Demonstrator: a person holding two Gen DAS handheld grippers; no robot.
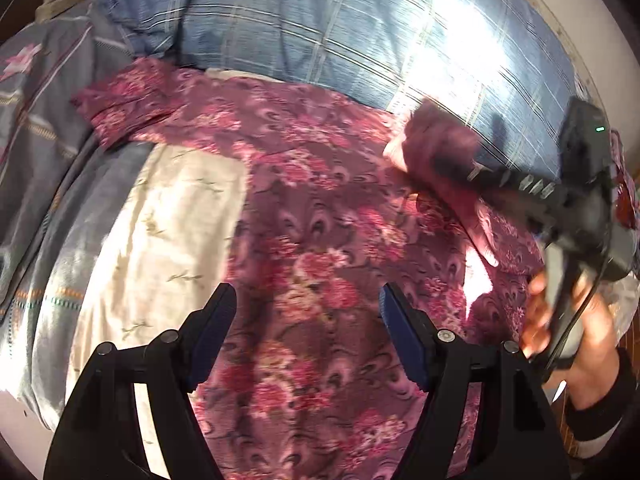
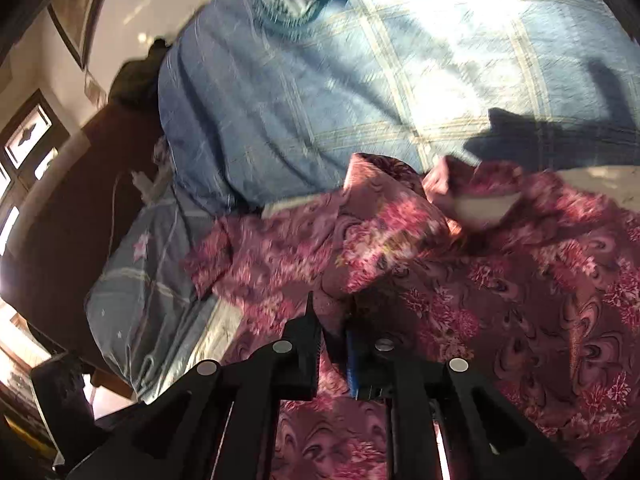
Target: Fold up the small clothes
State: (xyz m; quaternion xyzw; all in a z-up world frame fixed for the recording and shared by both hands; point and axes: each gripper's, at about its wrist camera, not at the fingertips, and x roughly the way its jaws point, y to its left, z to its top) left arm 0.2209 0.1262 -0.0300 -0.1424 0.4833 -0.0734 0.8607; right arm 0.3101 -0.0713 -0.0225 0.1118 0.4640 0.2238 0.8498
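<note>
A purple-pink floral garment [image 1: 304, 216] lies spread on the bed. My left gripper [image 1: 308, 304] is open and empty, hovering just above the garment's middle. My right gripper [image 2: 332, 320] is shut on a fold of the floral garment [image 2: 384, 236] and lifts it off the bed; in the left wrist view the right gripper [image 1: 476, 172] shows at the right, blurred, with the lifted cloth bunched at its tip. The garment's far sleeve [image 1: 120, 108] lies flat at the left.
A blue plaid quilt [image 1: 320, 28] lies behind the garment. A cream sheet [image 1: 176, 216] and a grey striped cover [image 1: 44, 128] lie to the left. The bed's edge and dark furniture [image 2: 60, 216] are at the left of the right wrist view.
</note>
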